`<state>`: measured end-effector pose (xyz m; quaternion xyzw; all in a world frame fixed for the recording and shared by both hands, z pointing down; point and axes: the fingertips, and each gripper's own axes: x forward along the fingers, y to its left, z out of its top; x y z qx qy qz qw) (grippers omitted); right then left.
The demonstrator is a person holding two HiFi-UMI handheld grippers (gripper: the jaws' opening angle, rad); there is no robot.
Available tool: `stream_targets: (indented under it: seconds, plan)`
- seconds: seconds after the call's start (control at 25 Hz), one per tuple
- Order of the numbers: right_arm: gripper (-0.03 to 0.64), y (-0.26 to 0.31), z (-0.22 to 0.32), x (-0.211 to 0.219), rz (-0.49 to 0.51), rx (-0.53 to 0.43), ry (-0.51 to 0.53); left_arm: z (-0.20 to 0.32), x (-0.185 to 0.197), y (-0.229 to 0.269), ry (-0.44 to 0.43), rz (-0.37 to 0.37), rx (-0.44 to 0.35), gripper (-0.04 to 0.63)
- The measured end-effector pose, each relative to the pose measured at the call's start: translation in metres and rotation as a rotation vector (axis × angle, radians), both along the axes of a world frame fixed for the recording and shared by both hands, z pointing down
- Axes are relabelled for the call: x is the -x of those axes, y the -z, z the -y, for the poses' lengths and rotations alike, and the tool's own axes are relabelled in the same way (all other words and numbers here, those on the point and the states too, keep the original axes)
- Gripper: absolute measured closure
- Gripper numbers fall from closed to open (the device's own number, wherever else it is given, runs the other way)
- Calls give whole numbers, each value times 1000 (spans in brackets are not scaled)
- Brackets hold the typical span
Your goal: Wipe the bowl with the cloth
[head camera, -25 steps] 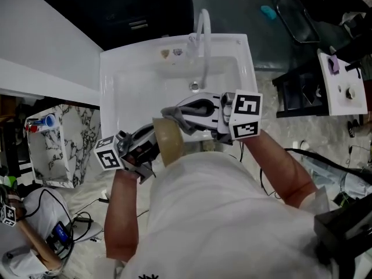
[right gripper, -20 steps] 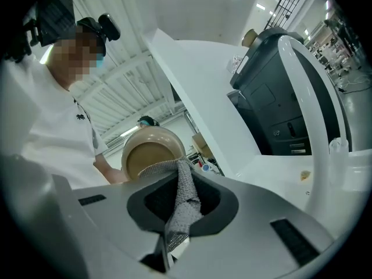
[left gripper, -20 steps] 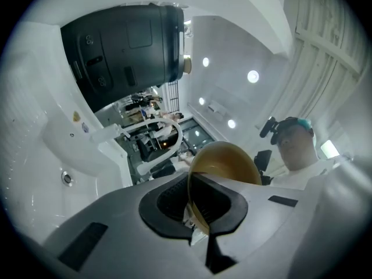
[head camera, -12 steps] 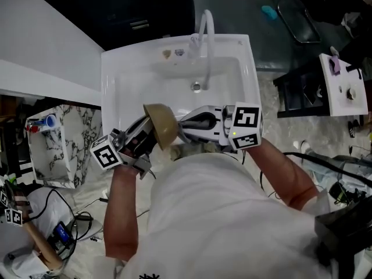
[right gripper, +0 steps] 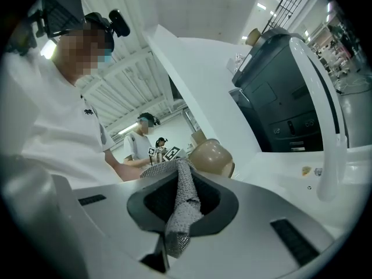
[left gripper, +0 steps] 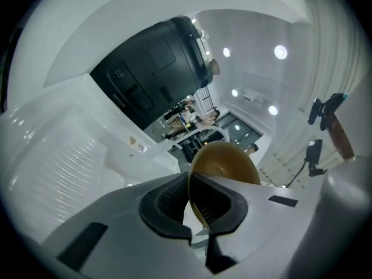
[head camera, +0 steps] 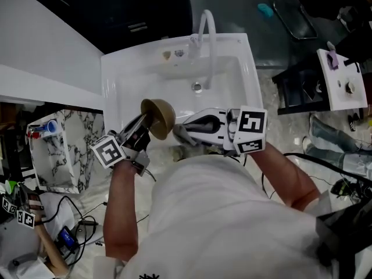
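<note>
A tan bowl (head camera: 158,117) is held tilted on edge over the white sink (head camera: 119,86). My left gripper (head camera: 145,124) is shut on its rim; in the left gripper view the bowl (left gripper: 226,164) stands up between the pads, its hollow facing right. My right gripper (head camera: 185,127) is shut on a grey cloth (head camera: 179,133), just right of the bowl. In the right gripper view the cloth (right gripper: 181,208) hangs from the closed pads and the bowl (right gripper: 212,156) shows just beyond it. Whether cloth and bowl touch I cannot tell.
A curved white faucet (head camera: 207,36) rises at the sink's back, with the drain (head camera: 197,86) below it. A black appliance (left gripper: 154,71) stands behind the sink. A marbled cabinet (head camera: 70,147) is to the left, cables lie on the floor, and a white side table (head camera: 340,80) stands right.
The left gripper has lifted the bowl up and farther over the sink, turning it. The right gripper with the cloth shifted slightly right and stays beside the bowl.
</note>
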<state>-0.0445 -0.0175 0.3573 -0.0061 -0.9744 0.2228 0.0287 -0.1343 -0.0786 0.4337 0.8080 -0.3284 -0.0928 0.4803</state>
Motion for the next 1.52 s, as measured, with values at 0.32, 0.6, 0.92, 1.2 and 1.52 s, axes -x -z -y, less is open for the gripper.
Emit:
stream_targets:
  seconds: [0.32, 0.6, 0.92, 1.2, 1.52]
  plan:
    - [581, 2, 6, 10, -54, -66, -119, 3, 27, -26, 11, 221, 46, 577]
    - [581, -15, 4, 23, -124, -55, -190, 8, 60, -48, 38, 353, 118, 577]
    - [581, -22, 6, 25, -153, -15, -310, 28, 92, -75, 44, 494, 189, 577]
    - [581, -27, 7, 26, -185, -4, -381, 60, 116, -91, 31, 582, 238, 577]
    - [581, -26, 10, 14, -198, -3, -479, 108, 141, -125, 13, 664, 287, 577]
